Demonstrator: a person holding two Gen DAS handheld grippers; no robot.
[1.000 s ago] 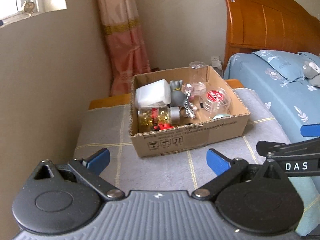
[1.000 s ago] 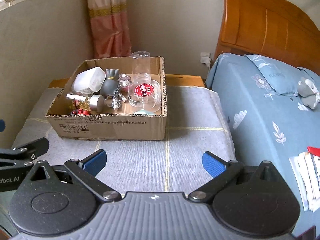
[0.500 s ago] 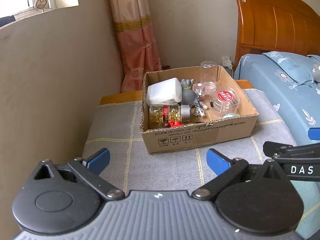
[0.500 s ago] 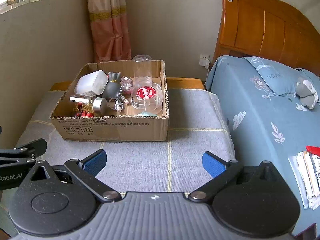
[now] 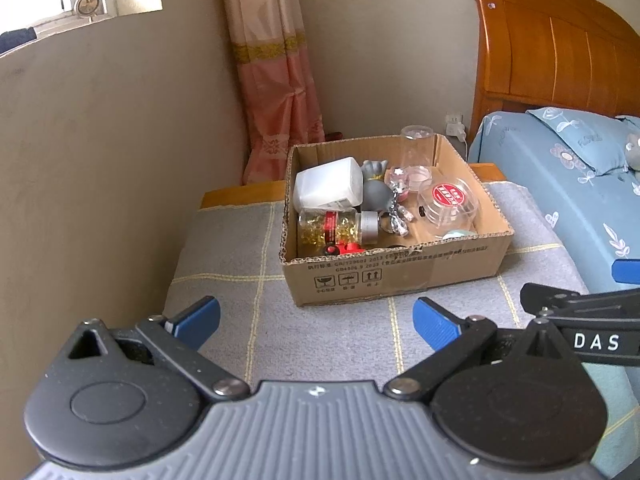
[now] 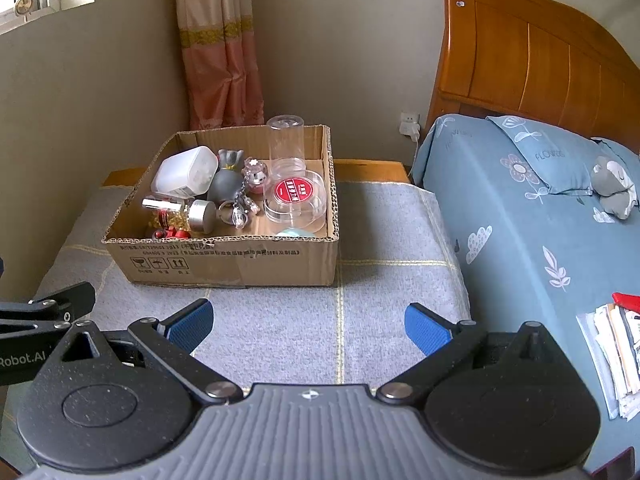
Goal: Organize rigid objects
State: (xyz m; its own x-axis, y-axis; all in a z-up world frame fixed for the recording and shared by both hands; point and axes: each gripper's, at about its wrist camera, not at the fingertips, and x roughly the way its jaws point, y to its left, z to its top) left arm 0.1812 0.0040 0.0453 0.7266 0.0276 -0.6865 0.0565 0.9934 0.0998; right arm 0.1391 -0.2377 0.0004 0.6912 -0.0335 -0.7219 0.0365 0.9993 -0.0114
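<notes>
An open cardboard box (image 5: 392, 276) (image 6: 224, 266) stands on a grey checked cloth. It holds a white plastic container (image 5: 328, 184) (image 6: 186, 172), a bottle of yellow capsules with a silver cap (image 5: 340, 226) (image 6: 188, 212), a grey figurine (image 5: 376, 192) (image 6: 226, 182), a clear round case with a red label (image 5: 448, 200) (image 6: 296, 196), a tall clear cup (image 5: 418, 148) (image 6: 285, 140) and small trinkets. My left gripper (image 5: 316, 318) is open and empty, in front of the box. My right gripper (image 6: 308, 322) is open and empty, in front of the box.
A bed with a blue floral cover (image 6: 532, 240) and wooden headboard (image 6: 532, 52) lies to the right. Papers (image 6: 612, 356) lie on the bed. A wall (image 5: 100, 160) stands on the left, a pink curtain (image 5: 276, 80) behind the box.
Both grippers have drawn back and up from the box, which now looks smaller and farther. Both stay open and empty.
</notes>
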